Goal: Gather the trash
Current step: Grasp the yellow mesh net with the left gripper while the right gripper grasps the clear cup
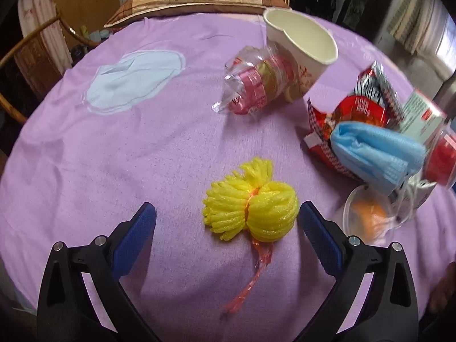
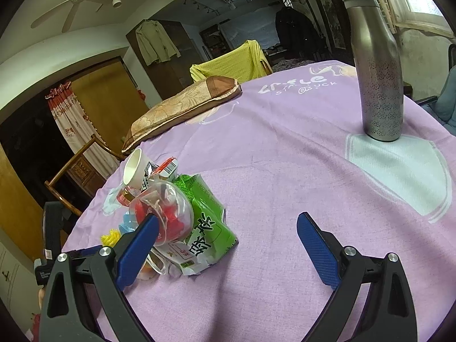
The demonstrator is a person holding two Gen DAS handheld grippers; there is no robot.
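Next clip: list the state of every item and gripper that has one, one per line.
left gripper: open, fingers either side of the yellow foam net
right gripper: open, holding nothing
paper cup: tipped on its side, empty
face mask: crumpled
metal bottle: upright, capped
green snack bag: crumpled

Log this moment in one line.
left hand-held gripper: open, straddling yellow foam net | right hand-held gripper: open, empty | trash pile: uncollected

Each hand-held gripper (image 1: 227, 213) (image 2: 227, 226) has black arms, ribbed blue pads, silver screws, seemingly plastic.
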